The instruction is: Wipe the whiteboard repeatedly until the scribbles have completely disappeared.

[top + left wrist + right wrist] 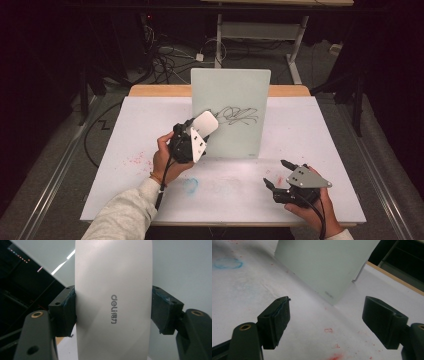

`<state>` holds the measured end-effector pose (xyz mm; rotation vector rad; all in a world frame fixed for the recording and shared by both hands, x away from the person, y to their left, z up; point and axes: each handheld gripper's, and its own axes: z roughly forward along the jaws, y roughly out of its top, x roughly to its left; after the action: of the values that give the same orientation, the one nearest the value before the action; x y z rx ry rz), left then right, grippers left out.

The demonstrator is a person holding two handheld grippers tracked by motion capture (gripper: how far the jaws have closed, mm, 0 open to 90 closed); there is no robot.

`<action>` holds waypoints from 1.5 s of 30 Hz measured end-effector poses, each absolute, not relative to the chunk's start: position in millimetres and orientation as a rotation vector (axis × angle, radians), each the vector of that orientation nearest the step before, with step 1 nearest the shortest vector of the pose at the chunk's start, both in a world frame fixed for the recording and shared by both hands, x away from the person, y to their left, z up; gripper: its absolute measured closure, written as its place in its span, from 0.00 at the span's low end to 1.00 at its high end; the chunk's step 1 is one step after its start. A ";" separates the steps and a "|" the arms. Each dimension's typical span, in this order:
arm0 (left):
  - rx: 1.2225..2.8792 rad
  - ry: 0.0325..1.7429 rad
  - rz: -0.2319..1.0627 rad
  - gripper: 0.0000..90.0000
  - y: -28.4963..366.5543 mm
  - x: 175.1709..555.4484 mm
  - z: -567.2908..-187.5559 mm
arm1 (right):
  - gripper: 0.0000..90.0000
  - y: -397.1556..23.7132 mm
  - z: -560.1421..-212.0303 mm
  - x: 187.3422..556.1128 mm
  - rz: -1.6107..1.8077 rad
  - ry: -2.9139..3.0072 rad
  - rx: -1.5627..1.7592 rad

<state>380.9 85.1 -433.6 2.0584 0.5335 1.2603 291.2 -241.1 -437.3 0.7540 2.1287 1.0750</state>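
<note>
Left gripper view: my left gripper (113, 311) clamps the smooth, light, rigid eraser (113, 290) across its narrow sides, held against the scribbled whiteboard (235, 100); right gripper (276, 174) idles spread beside the whiteboard.

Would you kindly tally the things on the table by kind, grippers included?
Grippers: 2, left gripper and right gripper
Upright whiteboards: 1, whiteboard
White erasers: 1, eraser, clamped in the left gripper
Total: 4
</note>
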 end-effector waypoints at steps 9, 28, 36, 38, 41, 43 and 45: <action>2.101 0.483 1.276 0.32 72.4 377.2 -441.7 | 0.26 -240.4 -437.4 290.6 1.077 2.133 0.752; 1.927 0.634 1.337 0.32 74.4 391.2 -407.1 | 0.26 -240.8 -438.5 291.3 1.074 2.136 0.760; 1.966 0.615 1.337 0.32 53.2 379.8 -436.4 | 0.26 -239.0 -440.0 291.4 1.065 2.154 0.751; 1.969 0.619 1.318 0.32 49.4 377.9 -440.7 | 0.26 -238.6 -440.2 290.9 1.068 2.156 0.753; 1.979 0.616 1.330 0.32 45.1 376.2 -444.3 | 0.26 -238.2 -440.7 291.1 1.065 2.162 0.746; 1.974 0.624 1.310 0.32 44.4 375.8 -444.9 | 0.26 -237.8 -441.1 291.1 1.063 2.162 0.745; 1.978 0.617 1.295 0.32 47.4 377.0 -440.9 | 0.26 -237.8 -441.1 291.0 1.065 2.163 0.744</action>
<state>377.0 47.4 -440.9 1.9780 0.6174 1.2947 291.0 -237.8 -441.1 0.7441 2.1629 1.0649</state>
